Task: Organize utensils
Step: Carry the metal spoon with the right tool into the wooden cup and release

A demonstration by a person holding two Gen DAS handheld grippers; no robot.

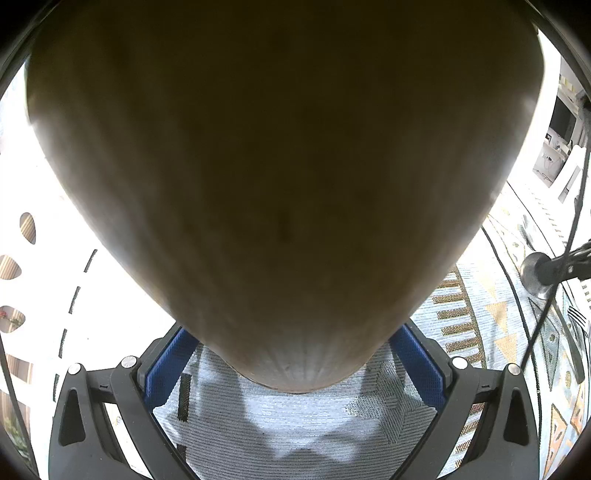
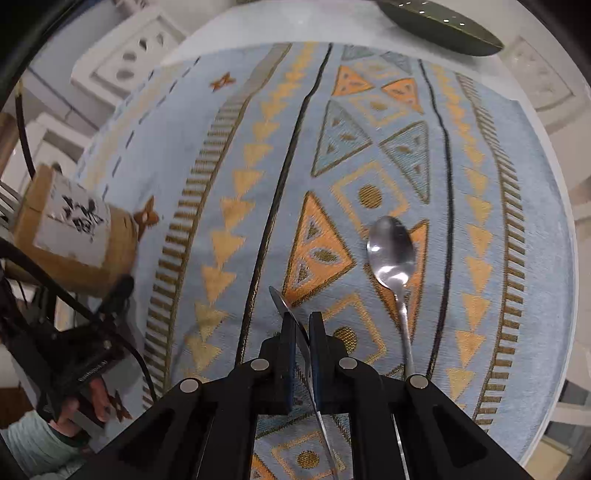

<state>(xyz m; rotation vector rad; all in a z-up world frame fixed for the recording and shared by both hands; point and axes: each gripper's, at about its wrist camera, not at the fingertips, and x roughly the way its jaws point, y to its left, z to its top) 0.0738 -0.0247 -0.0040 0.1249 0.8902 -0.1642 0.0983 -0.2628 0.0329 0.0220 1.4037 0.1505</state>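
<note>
Near the right gripper (image 2: 302,325), on the patterned cloth (image 2: 517,206), the step in hand looks like picking up a utensil: its fingers are clenched on a thin steel blade (image 2: 291,317), a knife or an edge-on spoon, I cannot tell which. A spoon (image 2: 391,254) lies just right of it, untouched. The left gripper (image 1: 295,369) grasps a wooden holder (image 1: 280,166) between its blue pads (image 1: 417,358); in the right view this holder sits at the cloth's left edge. Next, I judge, the blade must be lifted clear and carried left to the holder. Counted: two utensils near, one dark perforated utensil (image 2: 439,22) far, one holder.
</note>
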